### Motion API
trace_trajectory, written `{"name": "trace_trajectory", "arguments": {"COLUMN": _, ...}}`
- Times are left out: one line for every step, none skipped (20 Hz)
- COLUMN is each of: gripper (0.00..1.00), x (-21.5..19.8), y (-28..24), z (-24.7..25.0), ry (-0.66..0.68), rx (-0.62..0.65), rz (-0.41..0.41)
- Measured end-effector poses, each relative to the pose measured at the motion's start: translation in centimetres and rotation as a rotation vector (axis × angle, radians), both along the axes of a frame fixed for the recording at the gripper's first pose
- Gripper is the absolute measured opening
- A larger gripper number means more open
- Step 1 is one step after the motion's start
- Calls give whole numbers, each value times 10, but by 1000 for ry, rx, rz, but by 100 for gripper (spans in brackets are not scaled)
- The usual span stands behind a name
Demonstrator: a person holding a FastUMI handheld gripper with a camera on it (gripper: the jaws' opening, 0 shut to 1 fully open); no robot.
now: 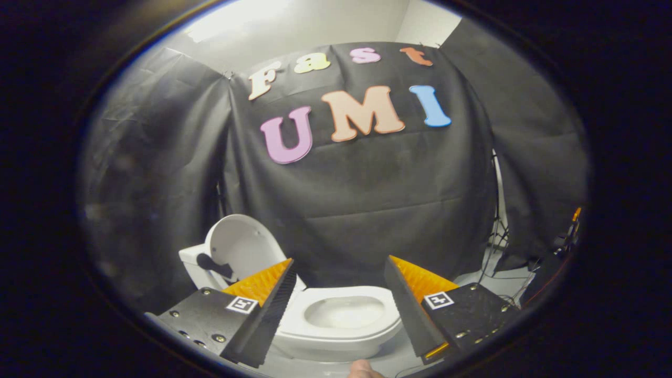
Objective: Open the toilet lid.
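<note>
Plainly, the toilet lid (239, 247) already stands raised, leaning back toward the tank (193, 268) at the rear of the toilet, with the seat (341, 331) and open bowl (344, 312) lying between and just beyond the fingers. The gripper (338, 273) is spread wide, holding nothing, one finger overlapping the lid's lower edge in this view and the other off past the far side of the seat; whether either touches the toilet I cannot tell. I judge the opening itself to be essentially done, so the step in hand is to leave cleanly. Doing that well means keeping the fingers apart, drawing straight back along their own line, and not brushing the lid's front face, since a nudge could tip it forward again. A fingertip (362, 370) of the person shows beneath the gripper. Cables and a stand (499, 231) sit near the booth's side wall, well apart from the toilet.
</note>
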State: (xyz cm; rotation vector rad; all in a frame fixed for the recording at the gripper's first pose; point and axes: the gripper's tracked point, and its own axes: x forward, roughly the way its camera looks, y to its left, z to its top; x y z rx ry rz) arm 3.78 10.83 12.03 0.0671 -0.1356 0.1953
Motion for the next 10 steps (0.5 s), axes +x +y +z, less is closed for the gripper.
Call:
{"name": "trace_trajectory", "arguments": {"gripper": 99, "x": 3, "y": -10, "z": 3, "ry": -1, "rx": -15, "rz": -10}}
{"name": "trace_trajectory", "arguments": {"gripper": 99, "x": 4, "y": -14, "z": 3, "ry": 3, "rx": -23, "rz": -3}}
{"name": "trace_trajectory", "arguments": {"gripper": 99, "x": 7, "y": -16, "z": 3, "ry": 12, "rx": -33, "rz": 9}}
{"name": "trace_trajectory", "arguments": {"gripper": 99, "x": 9, "y": -17, "z": 2, "ry": 19, "rx": -49, "rz": 16}}
{"name": "trace_trajectory", "arguments": {"gripper": 99, "x": 12, "y": -21, "z": -2, "ry": 29, "rx": -67, "rz": 10}}
{"name": "trace_trajectory", "arguments": {"gripper": 99, "x": 13, "y": -25, "z": -4, "ry": 31, "rx": -83, "rz": 0}}
{"name": "trace_trajectory", "arguments": {"gripper": 99, "x": 13, "y": -31, "z": -6, "ry": 29, "rx": -96, "rz": -15}}
{"name": "trace_trajectory", "arguments": {"gripper": 99, "x": 14, "y": -31, "z": -7, "ry": 29, "rx": -105, "rz": -21}}
{"name": "trace_trajectory", "arguments": {"gripper": 99, "x": 16, "y": -28, "z": -8, "ry": 35, "rx": -110, "rz": -17}}
{"name": "trace_trajectory", "arguments": {"gripper": 99, "x": 17, "y": -24, "z": -11, "ry": 43, "rx": -117, "rz": -6}}
